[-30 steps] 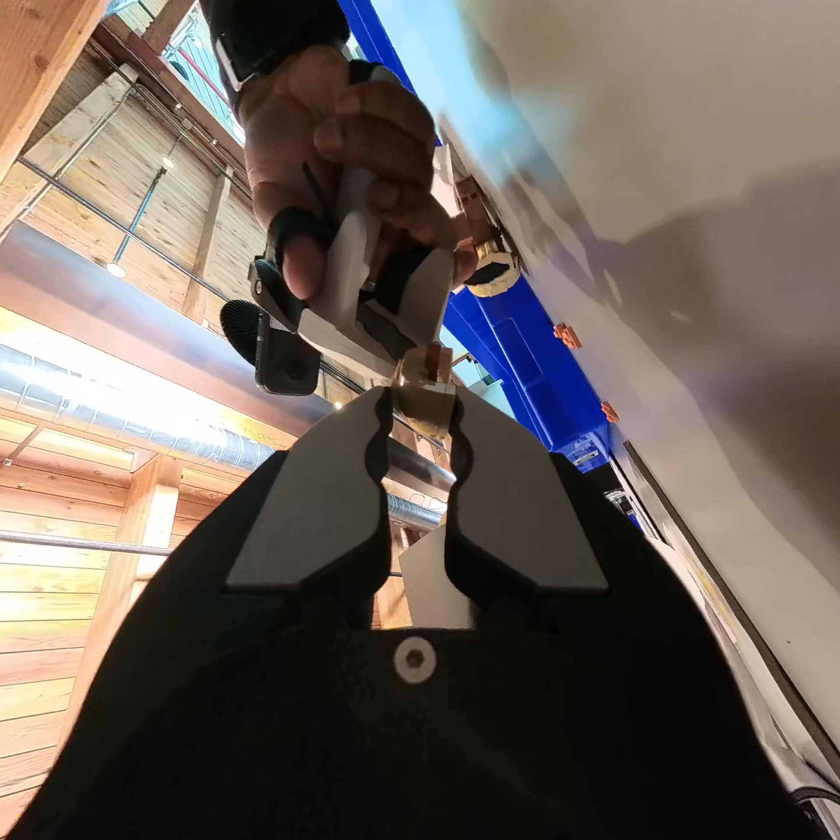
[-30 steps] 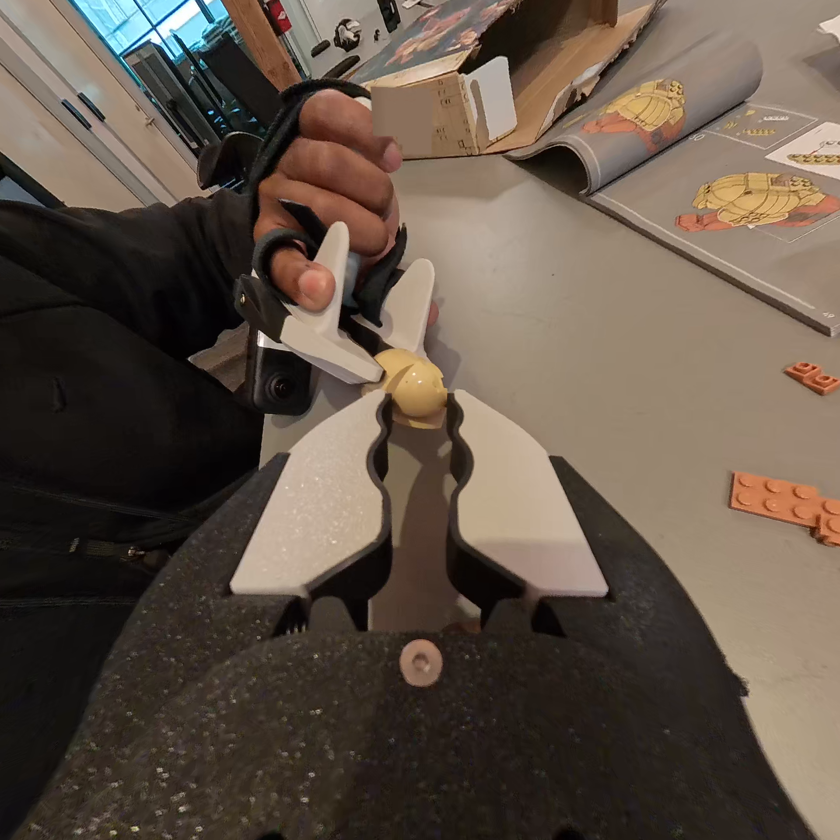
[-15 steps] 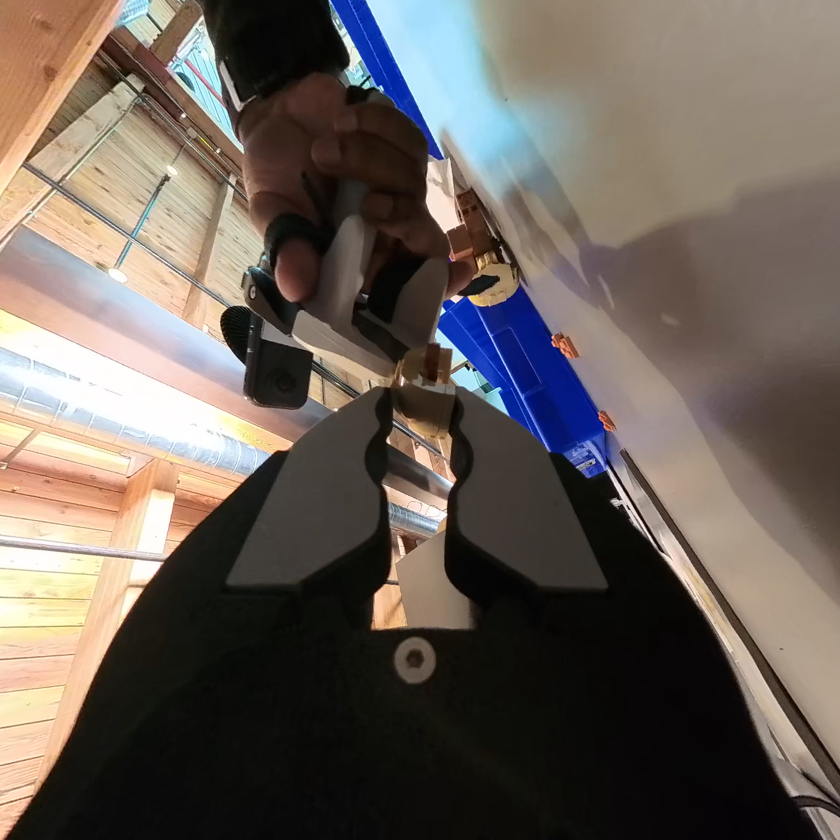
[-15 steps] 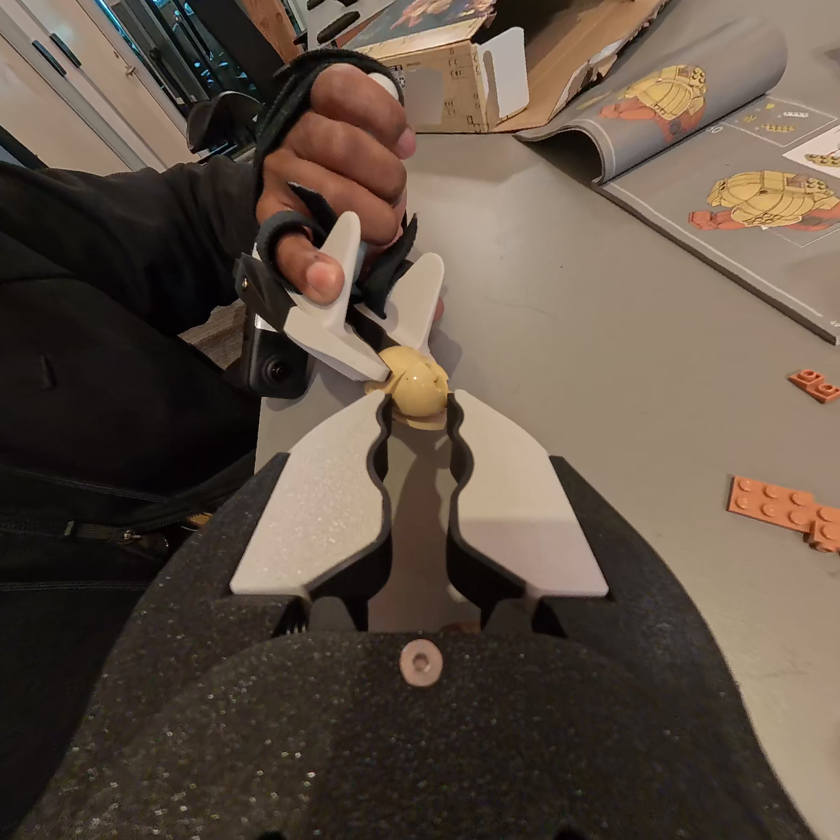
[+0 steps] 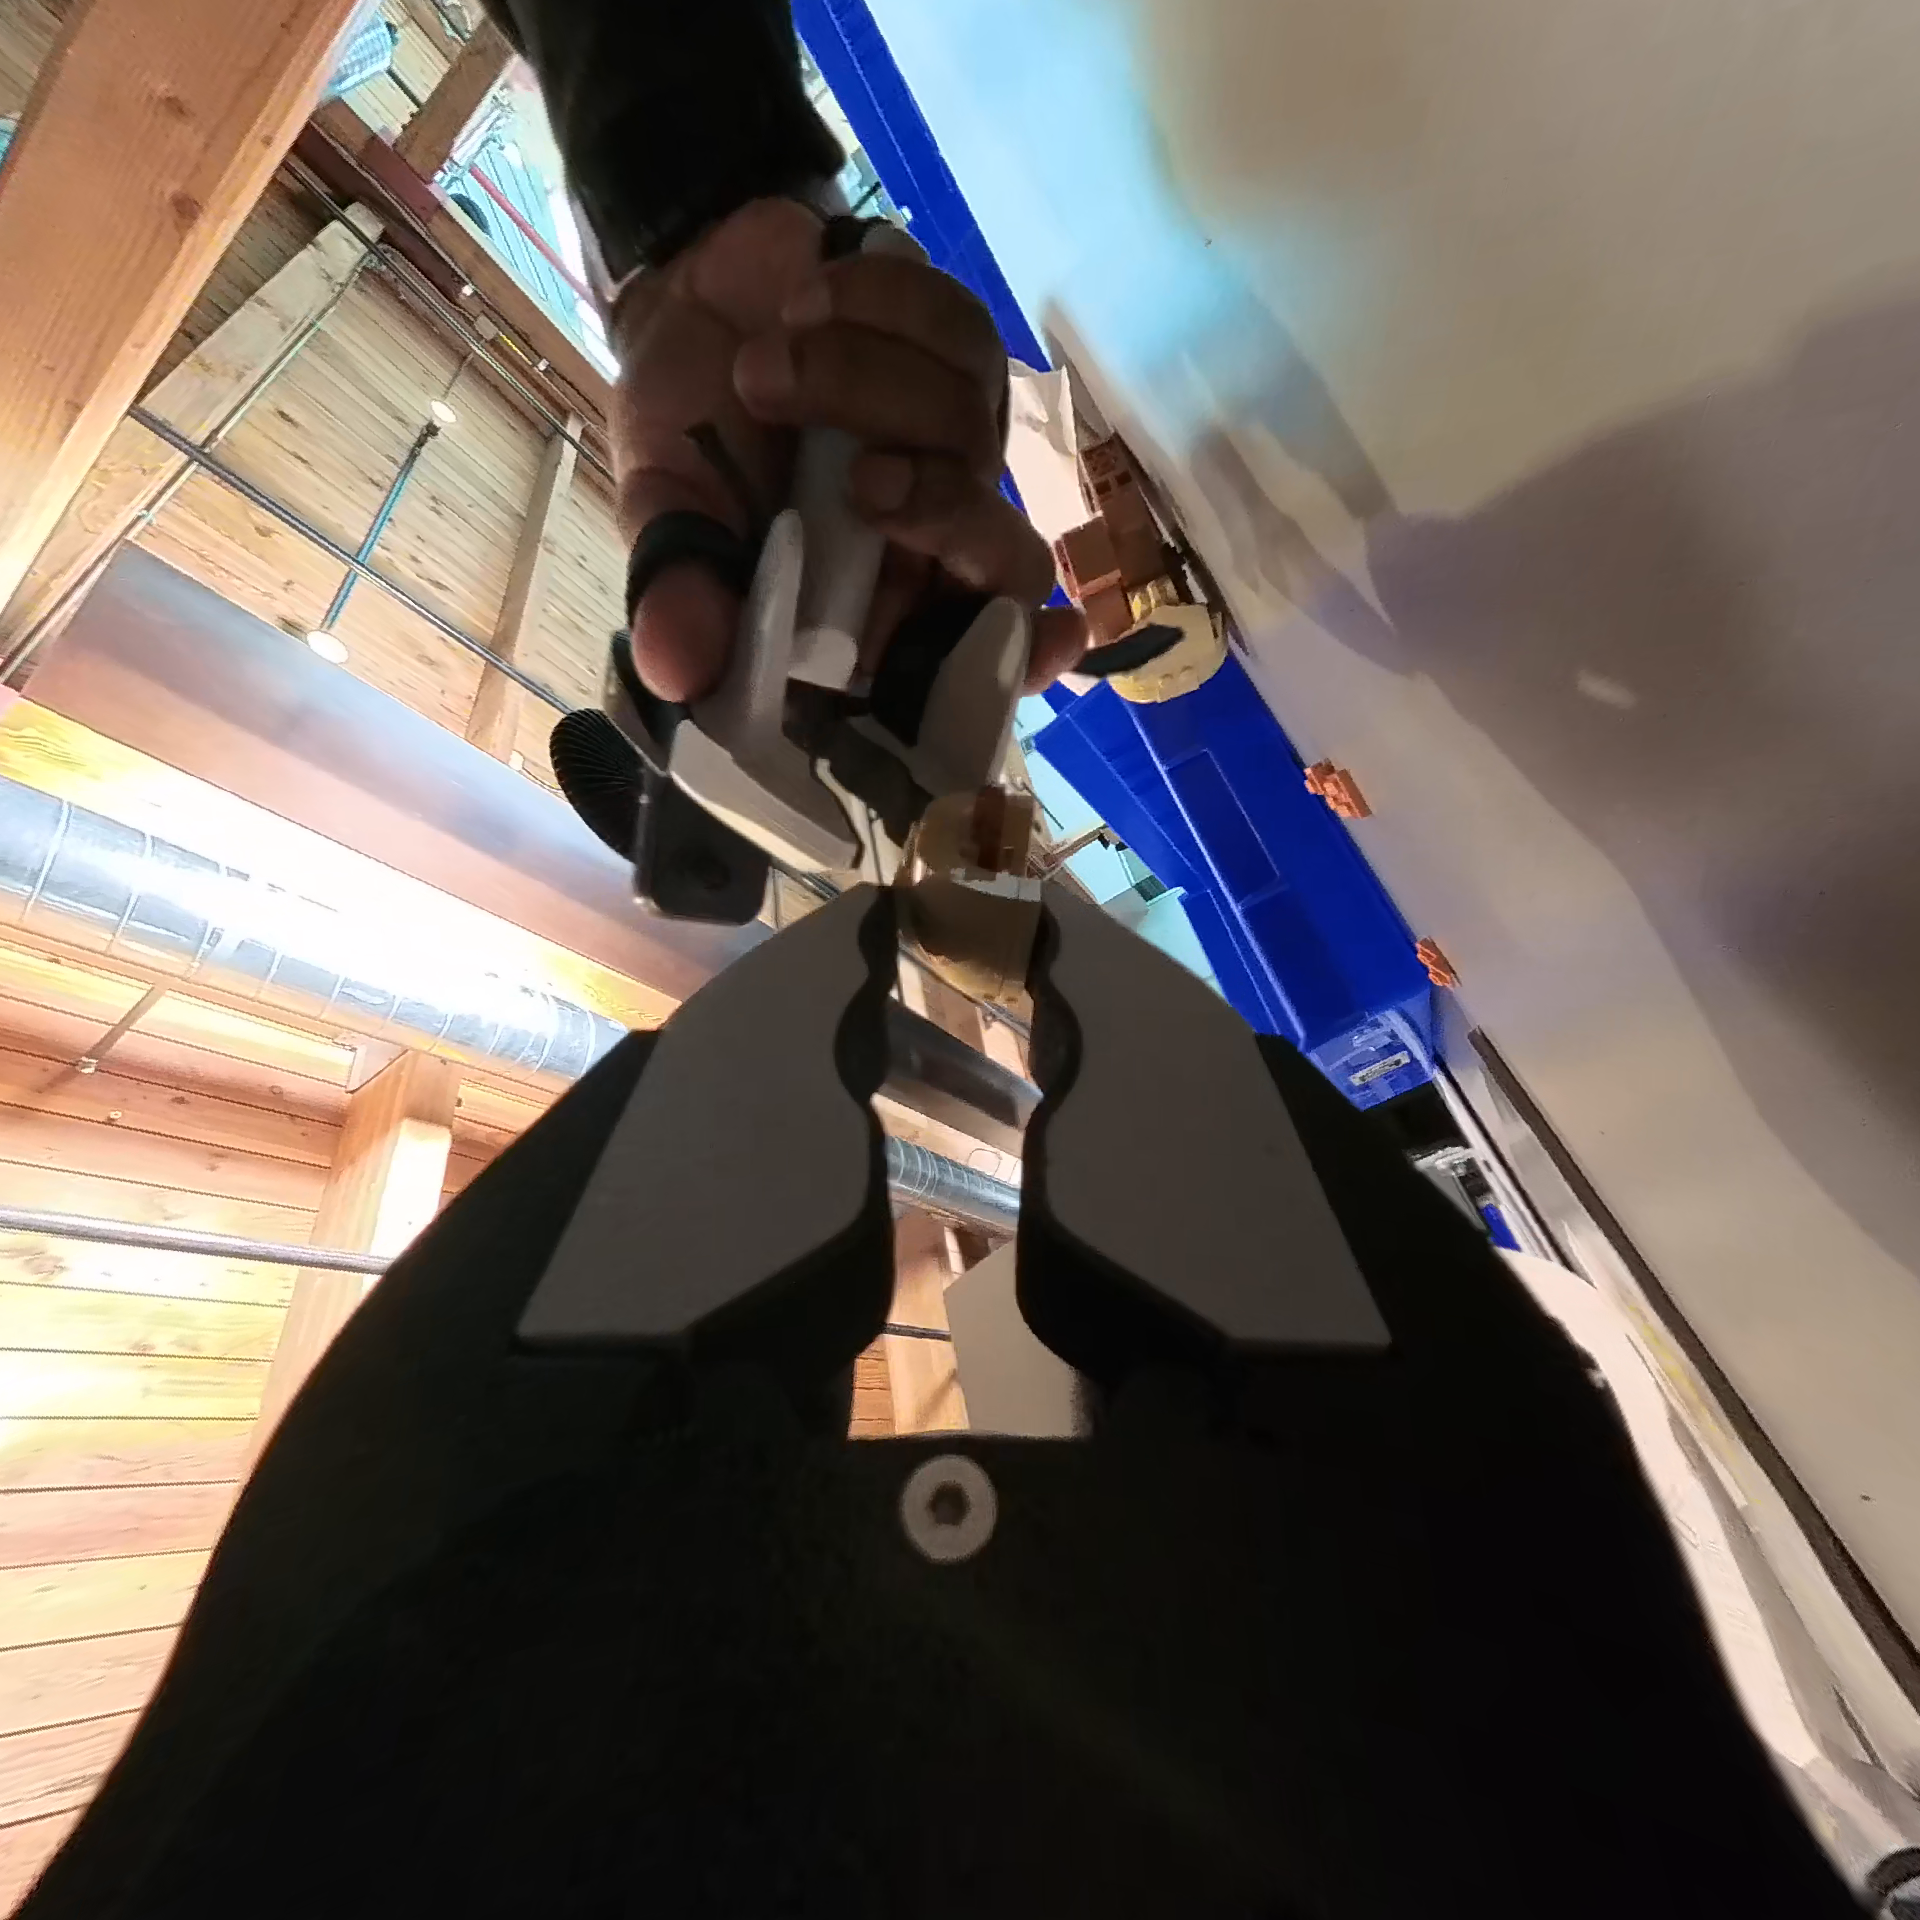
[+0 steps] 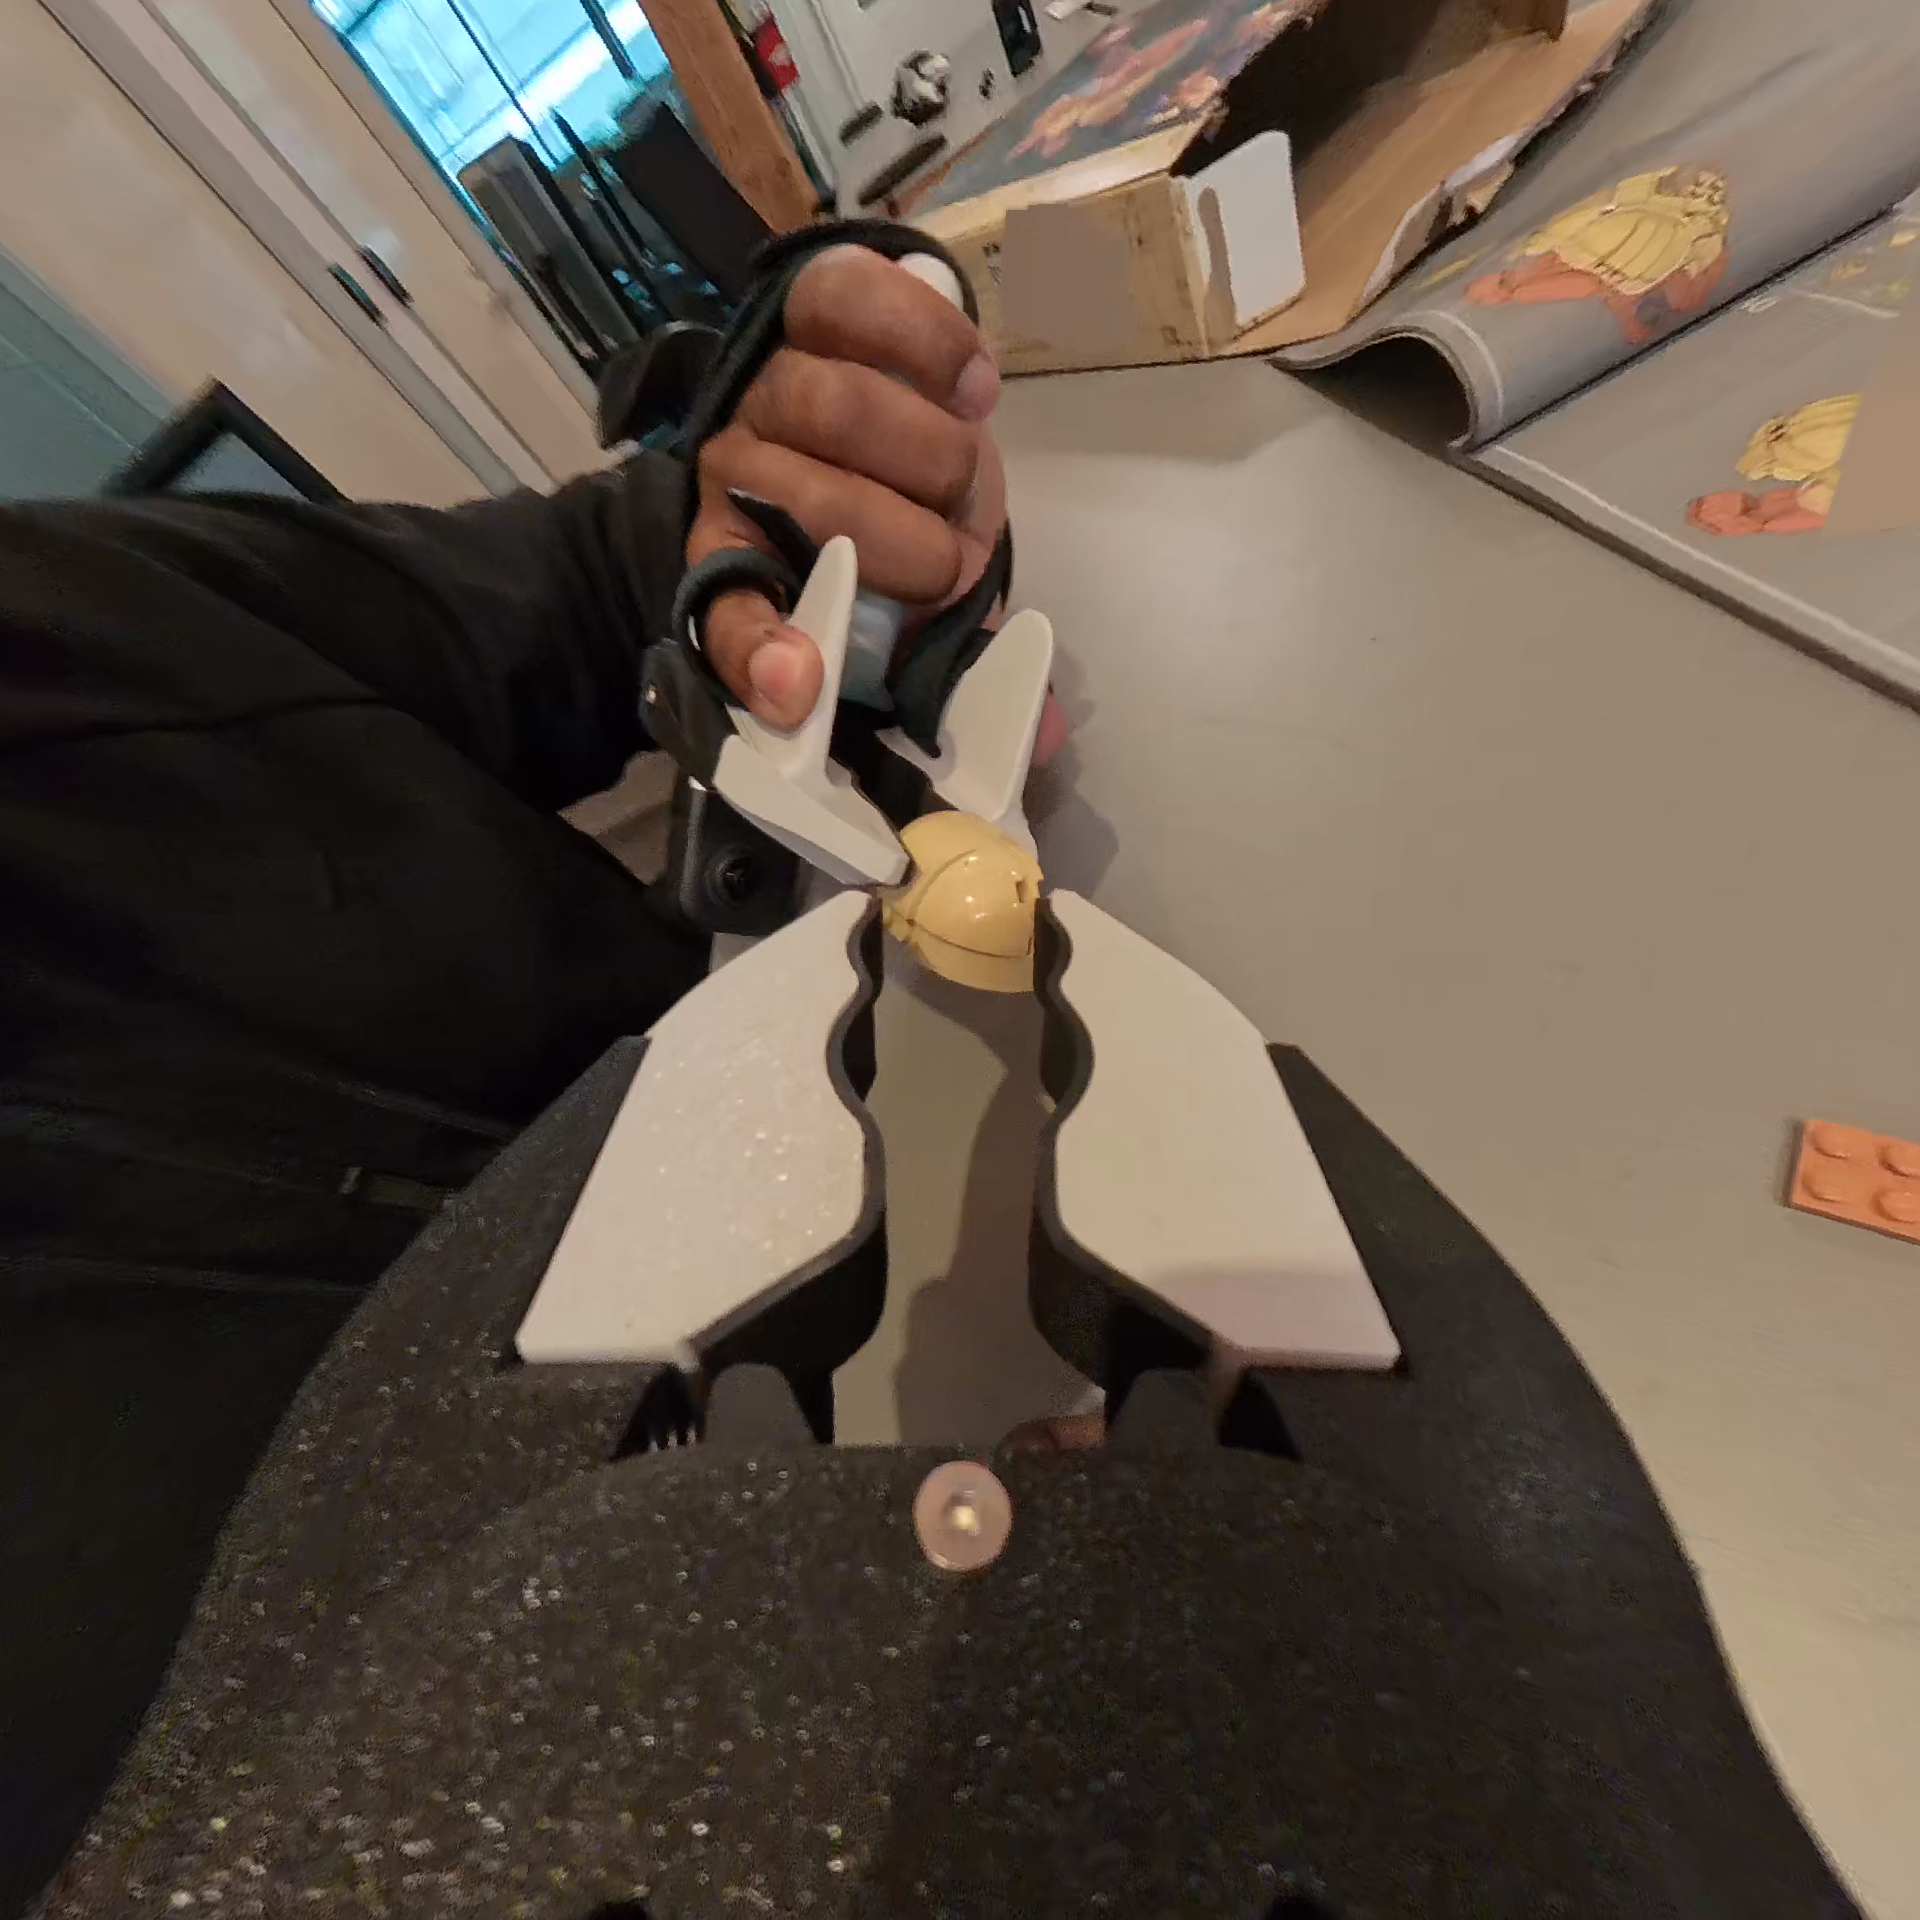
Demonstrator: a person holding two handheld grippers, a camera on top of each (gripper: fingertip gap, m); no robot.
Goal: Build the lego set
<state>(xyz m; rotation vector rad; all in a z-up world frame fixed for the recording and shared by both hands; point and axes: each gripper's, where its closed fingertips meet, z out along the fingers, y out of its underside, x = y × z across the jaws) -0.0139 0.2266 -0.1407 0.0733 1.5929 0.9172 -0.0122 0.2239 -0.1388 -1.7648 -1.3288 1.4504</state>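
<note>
Both grippers clamp one tan lego sub-assembly [image 6: 964, 902] mid-air above the grey table [image 6: 1403, 831]. Right gripper [image 6: 956, 920] pinches its domed side at 12 o'clock off its tips. Left gripper [image 5: 961, 914] is narrowly closed on the opposite studded side, meeting tip to tip. Neither is nearer.

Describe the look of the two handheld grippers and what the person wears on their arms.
Both the left gripper and the right gripper have light grey fingers with wavy black inner pads, on a black speckled body with a round silver screw. Seen from outside, each has white finger levers, black finger straps and a small black camera. The sleeves are black.
</note>
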